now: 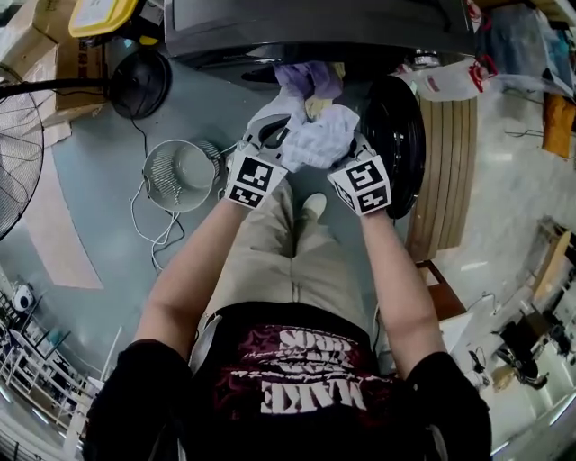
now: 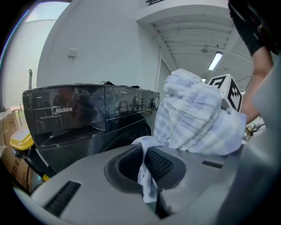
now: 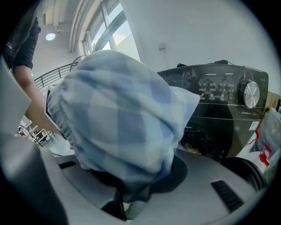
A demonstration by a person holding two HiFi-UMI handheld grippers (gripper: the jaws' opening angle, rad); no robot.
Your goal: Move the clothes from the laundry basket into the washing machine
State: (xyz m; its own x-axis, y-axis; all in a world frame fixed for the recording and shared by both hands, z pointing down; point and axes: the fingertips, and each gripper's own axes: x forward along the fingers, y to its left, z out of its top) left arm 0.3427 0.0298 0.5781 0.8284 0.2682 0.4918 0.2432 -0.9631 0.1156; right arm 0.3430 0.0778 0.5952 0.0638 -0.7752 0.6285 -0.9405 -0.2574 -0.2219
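Checked garment [image 1: 317,137], pale blue/white, is bunched up in the air btwn both claws, just short of the washing machine [image 1: 315,27]. Its long axis runs 9-to-3 across the head view, one end per claw, w/ no clear end pointing fwd. L claw [image 2: 145,165] is closed tight on a thin fold, the rest ballooning off at 2 o'clk in that claw's view. R claw [image 3: 129,195] is clamped on a thicker wad, bulk piled at 12. Drum mouth [image 3: 204,143], w/ a purple cloth [image 1: 306,79] already at it, lies at 12 from the bundle; the open door [image 1: 396,135] is at 3, beside the R claw. Both claws look equally near the mouth, so prob. a straight push to 12, bundle going in broadside. Round grey basket [image 1: 180,176] sits on the floor at 9.
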